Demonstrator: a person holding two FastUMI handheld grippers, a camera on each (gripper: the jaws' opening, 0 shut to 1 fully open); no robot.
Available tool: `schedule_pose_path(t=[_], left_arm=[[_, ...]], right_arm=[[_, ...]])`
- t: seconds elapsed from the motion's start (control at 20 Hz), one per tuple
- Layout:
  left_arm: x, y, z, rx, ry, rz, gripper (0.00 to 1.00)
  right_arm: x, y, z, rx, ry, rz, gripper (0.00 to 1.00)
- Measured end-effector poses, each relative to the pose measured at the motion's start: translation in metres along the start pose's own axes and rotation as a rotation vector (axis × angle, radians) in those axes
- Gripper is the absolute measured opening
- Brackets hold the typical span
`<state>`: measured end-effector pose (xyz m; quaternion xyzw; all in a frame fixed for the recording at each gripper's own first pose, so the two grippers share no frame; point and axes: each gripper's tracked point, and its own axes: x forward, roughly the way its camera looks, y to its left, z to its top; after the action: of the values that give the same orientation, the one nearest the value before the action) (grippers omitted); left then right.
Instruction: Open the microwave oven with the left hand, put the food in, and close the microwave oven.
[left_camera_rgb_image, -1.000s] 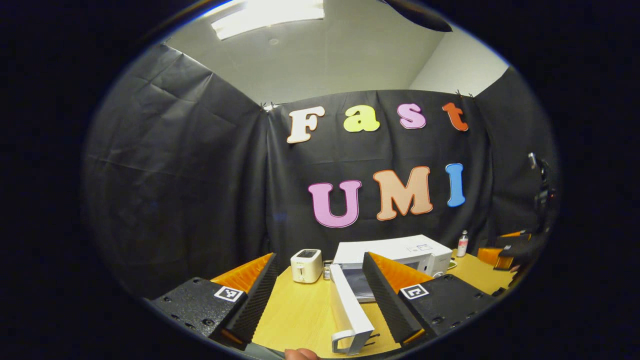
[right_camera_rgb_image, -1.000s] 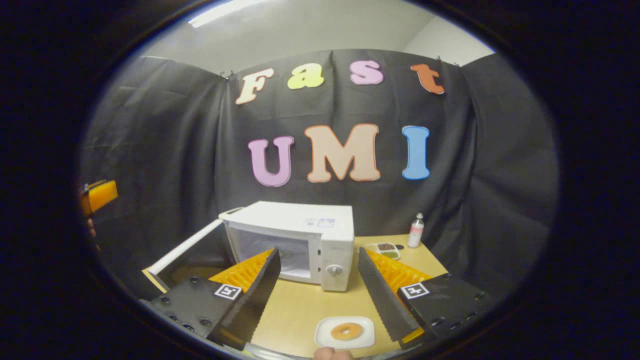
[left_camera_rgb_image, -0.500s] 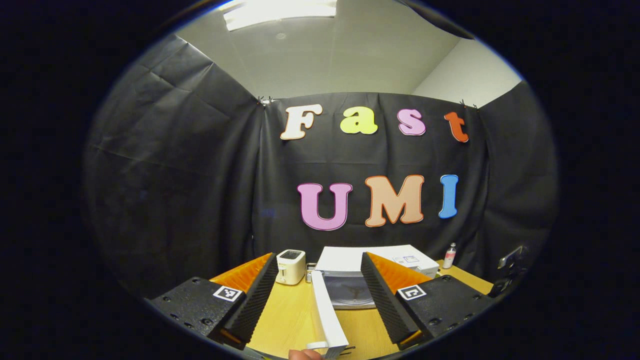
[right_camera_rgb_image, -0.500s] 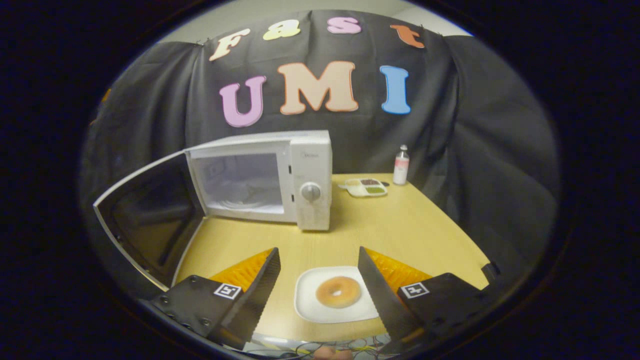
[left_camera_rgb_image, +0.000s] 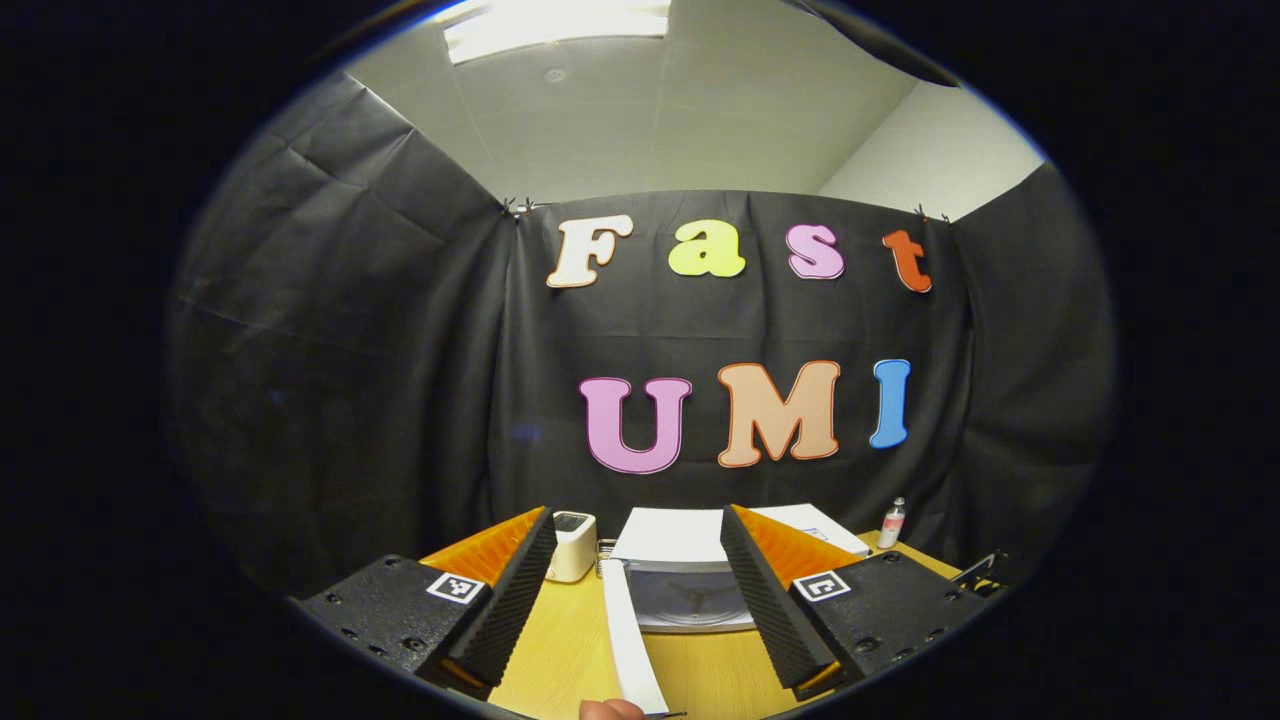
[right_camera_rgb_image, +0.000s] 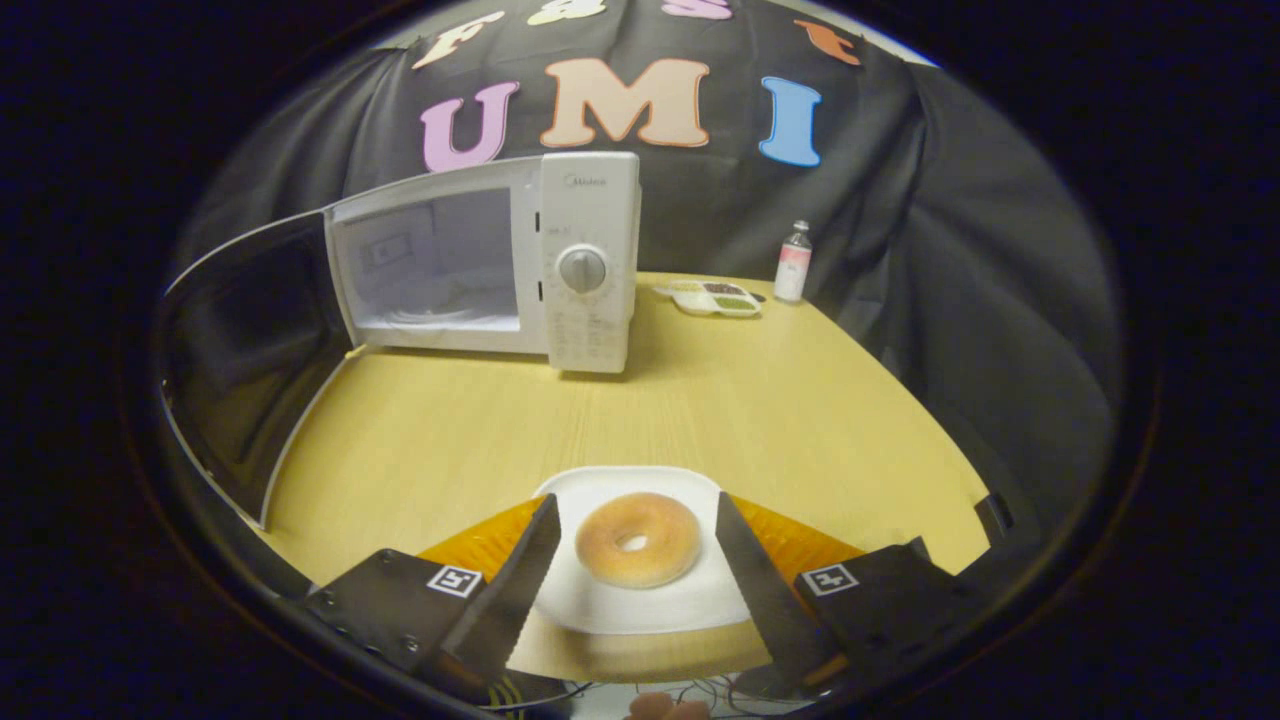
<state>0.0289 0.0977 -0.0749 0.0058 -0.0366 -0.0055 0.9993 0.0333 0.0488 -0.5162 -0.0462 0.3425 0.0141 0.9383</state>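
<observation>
Microwave door open, doughnut between right gripper jaws

– Where are we looking from on the left gripper view?

– We're sitting low over the tabletop, facing the booth wall, with the microwave straight ahead and its door edge-on.

– And the right gripper view?

– We're tilting down, close above the plate, seeing the microwave farther back. We're sharing the microwave and bottle.
</observation>
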Motion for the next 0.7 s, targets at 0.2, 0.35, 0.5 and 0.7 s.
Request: schedule_pose_path(t=[0.2, 0.35, 0.5, 0.7], left_arm=[[0.015, -0.004, -0.001, -0.034, -0.014, -0.029, 0.96], [0.031, -0.011, -0.004, -0.038, -0.014, -0.061, 0.96], [0.041, -0.010, -0.007, -0.030, -0.008, -0.084, 0.96], [0.051, -0.008, -0.017, -0.054, 0.015, -0.089, 0.96]], right_arm=[[0.016, -0.002, -0.014, 0.019, 0.049, -0.036, 0.98], [0.029, -0.003, -0.027, 0.028, 0.096, -0.058, 0.99], [0.032, -0.002, -0.024, 0.071, 0.086, -0.070, 0.97], [0.035, 0.002, -0.023, 0.077, 0.087, -0.056, 0.92]])
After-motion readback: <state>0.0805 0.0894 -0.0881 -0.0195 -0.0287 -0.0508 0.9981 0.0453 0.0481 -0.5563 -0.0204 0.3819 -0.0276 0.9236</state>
